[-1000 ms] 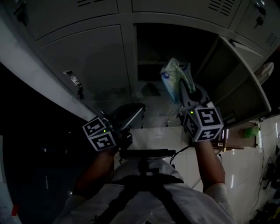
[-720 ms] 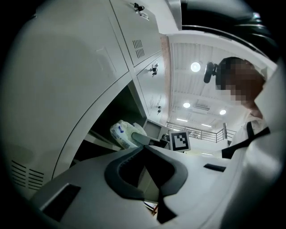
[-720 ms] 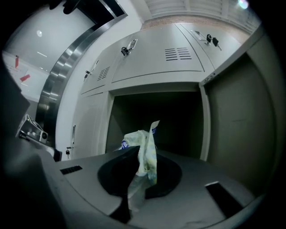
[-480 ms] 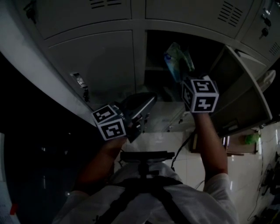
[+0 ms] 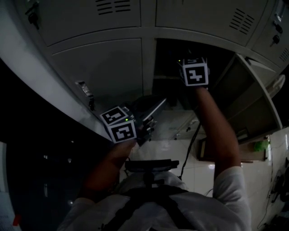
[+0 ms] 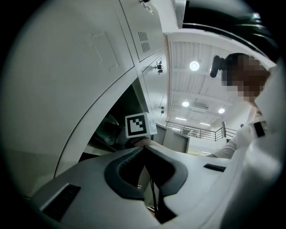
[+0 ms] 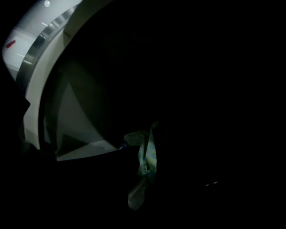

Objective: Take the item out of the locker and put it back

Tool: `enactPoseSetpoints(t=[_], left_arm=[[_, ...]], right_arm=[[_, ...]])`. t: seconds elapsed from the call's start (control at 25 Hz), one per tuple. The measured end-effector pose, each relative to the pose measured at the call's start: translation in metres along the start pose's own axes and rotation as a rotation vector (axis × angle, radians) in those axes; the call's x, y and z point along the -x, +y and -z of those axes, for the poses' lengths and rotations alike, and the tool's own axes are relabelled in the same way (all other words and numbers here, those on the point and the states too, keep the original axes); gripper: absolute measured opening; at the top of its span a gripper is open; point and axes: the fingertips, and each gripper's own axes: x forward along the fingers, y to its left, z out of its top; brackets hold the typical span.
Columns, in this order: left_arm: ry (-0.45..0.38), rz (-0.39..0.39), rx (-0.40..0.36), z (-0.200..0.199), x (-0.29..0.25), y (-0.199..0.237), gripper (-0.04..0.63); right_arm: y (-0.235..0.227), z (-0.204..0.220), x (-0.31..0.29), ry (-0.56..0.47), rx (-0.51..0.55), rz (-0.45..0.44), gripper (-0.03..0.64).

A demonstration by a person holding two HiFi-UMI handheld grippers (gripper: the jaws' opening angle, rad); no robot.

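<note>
- Lockers [image 5: 99, 72] of grey metal were seen across the upper head view. One compartment [image 5: 169, 58] stood open and dark, with its door [image 5: 255, 97] swung out to the right.
- The right gripper [image 5: 194, 73] was held inside that compartment, near its right edge. The arm [image 5: 216, 131] behind it was stretched across the lower edge of the opening.
- The packet [image 7: 146, 154], crumpled, pale and greenish, was shown in the right gripper view. It stood upright on the jaw line, deep in the dark compartment. It was taken as pinched by that gripper, though the jaws themselves were lost in shadow.
- The left gripper [image 6: 144, 148] was held outside the lockers, below the closed door [image 5: 104, 67] left of the opening. Its jaws were pressed together with nothing between them.
- A latch fitting [image 5: 86, 90] was seen on that closed door, and vent slits [image 5: 107, 6] in the doors above it.
- White floor tiles [image 5: 205, 158] and a small green object [image 5: 259, 145] were seen at the lower right.
- Ceiling lamps [image 6: 194, 65] and a railing [image 6: 196, 131] were shown in the left gripper view, beyond the right gripper's marker cube [image 6: 136, 125].
- Only the black-and-white square patterns on the cubes could be made out as print, and they carried no readable words.
- The compartment's inside was too dark for its floor or walls to be traced.
</note>
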Motion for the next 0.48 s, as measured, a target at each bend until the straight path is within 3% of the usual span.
enactPoseSetpoints(t=[0.32,0.44,0.48], left_arm=[[-0.005,-0.015,0.015,0.001,0.006,0.008,0.0],[-0.011,-0.023,0.018,-0.001,0.01,0.012,0.0],[-0.013,-0.024,0.019,-0.001,0.011,0.013,0.0]], right_arm=[[-0.005,0.008,-0.044,0.111,0.004,0.047,0.025],[0.0,0.009,-0.049,0.134,-0.007,0.015,0.047],[0.005,0.009,-0.05,0.137,-0.017,-0.009,0.092]])
